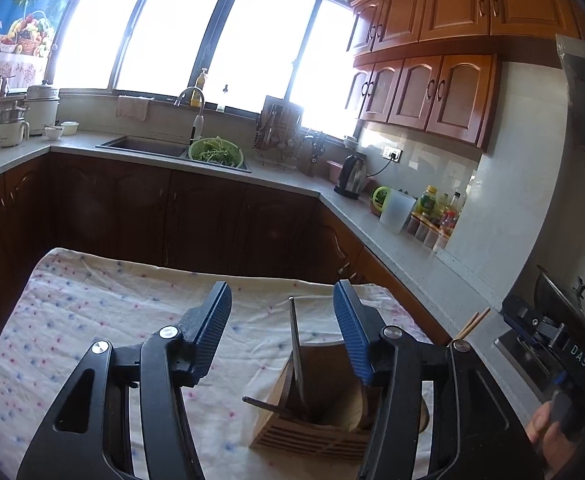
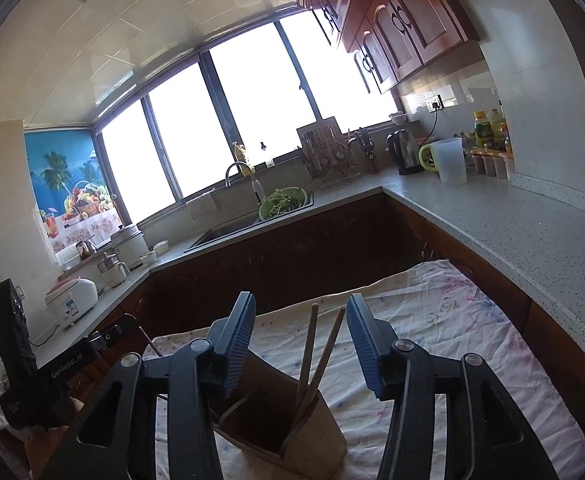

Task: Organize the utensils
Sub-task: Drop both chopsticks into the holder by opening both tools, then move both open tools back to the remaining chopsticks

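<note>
A wooden utensil holder (image 1: 312, 412) stands on a table covered with a dotted cloth (image 1: 92, 320). In the left wrist view a metal utensil (image 1: 295, 352) stands upright in it, with a dark handle (image 1: 262, 403) leaning out to the left. My left gripper (image 1: 282, 308) is open and empty, just above the holder. In the right wrist view the holder (image 2: 288, 428) has two wooden chopsticks (image 2: 316, 356) standing in its right compartment. My right gripper (image 2: 300, 324) is open and empty above it. The other gripper (image 1: 548, 336) shows at the right edge of the left view.
A kitchen counter (image 1: 392, 232) runs along the right and back, with a kettle (image 1: 351, 174), a white jug (image 1: 395, 211), bottles (image 1: 438, 208), a sink (image 1: 144, 146) and a green colander (image 1: 216, 154). A stove (image 1: 528, 356) is beside the table on the right.
</note>
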Demonstrator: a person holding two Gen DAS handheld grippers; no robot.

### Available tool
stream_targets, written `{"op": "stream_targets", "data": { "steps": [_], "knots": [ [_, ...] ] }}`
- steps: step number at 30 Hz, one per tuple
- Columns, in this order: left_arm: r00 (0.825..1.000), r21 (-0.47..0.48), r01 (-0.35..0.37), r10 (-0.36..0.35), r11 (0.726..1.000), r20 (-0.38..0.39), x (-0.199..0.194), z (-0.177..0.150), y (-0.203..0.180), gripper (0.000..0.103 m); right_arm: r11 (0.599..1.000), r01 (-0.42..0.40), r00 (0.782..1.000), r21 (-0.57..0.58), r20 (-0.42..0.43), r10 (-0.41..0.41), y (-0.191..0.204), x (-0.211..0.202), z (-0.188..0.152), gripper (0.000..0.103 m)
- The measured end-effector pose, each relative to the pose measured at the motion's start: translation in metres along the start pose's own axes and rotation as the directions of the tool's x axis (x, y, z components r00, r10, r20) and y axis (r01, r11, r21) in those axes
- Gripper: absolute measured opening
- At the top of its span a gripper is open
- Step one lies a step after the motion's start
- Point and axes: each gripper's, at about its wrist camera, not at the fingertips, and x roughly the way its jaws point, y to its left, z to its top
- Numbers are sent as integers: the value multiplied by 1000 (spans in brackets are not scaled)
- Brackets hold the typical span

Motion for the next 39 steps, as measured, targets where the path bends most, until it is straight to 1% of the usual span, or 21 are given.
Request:
{"op": "stream_targets", "data": {
  "steps": [1, 2, 3, 4, 5, 6, 8, 12, 17, 20, 25, 29, 34, 37, 39],
  "knots": [
    [1000, 0, -6, 6, 1000, -3, -4, 0, 1, 57, 1000, -9, 1000, 4, 10, 9, 0, -5, 1, 62],
    [1000, -4, -9, 9, 1000, -3, -9, -1, 2, 60, 1000, -15, 1000, 4, 20, 15, 1, -10, 2, 71],
    [1000, -9, -8, 8, 1000, 2, -15, -2, 4, 64, 1000, -19, 999, 1, 30, 19, 2, -16, 3, 76],
    [1000, -15, -16, 16, 1000, 4, -20, -4, 6, 67, 1000, -19, 999, -3, 39, 19, 3, -21, 3, 78],
    [1000, -22, -31, 31, 999, 2, -26, -7, 10, 76, 1000, -20, 999, -8, 46, 21, 4, -26, 2, 83],
    [999, -32, -45, 45, 998, 1, -32, -9, 13, 81, 1000, -24, 999, -13, 48, 24, 4, -31, 1, 90],
    [999, -55, -47, 46, 997, -11, -43, -17, 21, 81, 999, -30, 998, -19, 46, 31, 6, -40, -5, 93],
    [997, -90, -58, 54, 994, -49, -66, -36, 33, 84, 999, -40, 999, -14, 10, 40, 6, -55, -22, 93],
    [992, -96, -88, 79, 991, -93, -94, -66, 43, 85, 999, -33, 997, -5, -67, 33, 2, -67, -51, 93],
    [985, -91, -117, 104, 989, -135, -104, -84, 49, 86, 1000, -31, 993, -3, -114, 30, 1, -73, -68, 94],
    [973, -94, -140, 120, 986, -196, -119, -114, 58, 86, 1000, -27, 984, -10, -178, 25, 1, -85, -96, 93],
    [965, -76, -146, 125, 986, -231, -126, -131, 55, 86, 999, -27, 976, -23, -216, 22, 4, -91, -114, 93],
    [955, -49, -130, 112, 990, -276, -127, -147, 47, 86, 999, -29, 970, -30, -244, 21, 6, -93, -125, 93],
    [945, -23, -123, 110, 992, -307, -122, -154, 40, 86, 999, -32, 965, -31, -261, 22, 7, -92, -130, 93],
    [936, -1, -114, 107, 993, -336, -117, -158, 34, 86, 999, -36, 964, -28, -266, 27, 7, -92, -132, 93]
  ]
}}
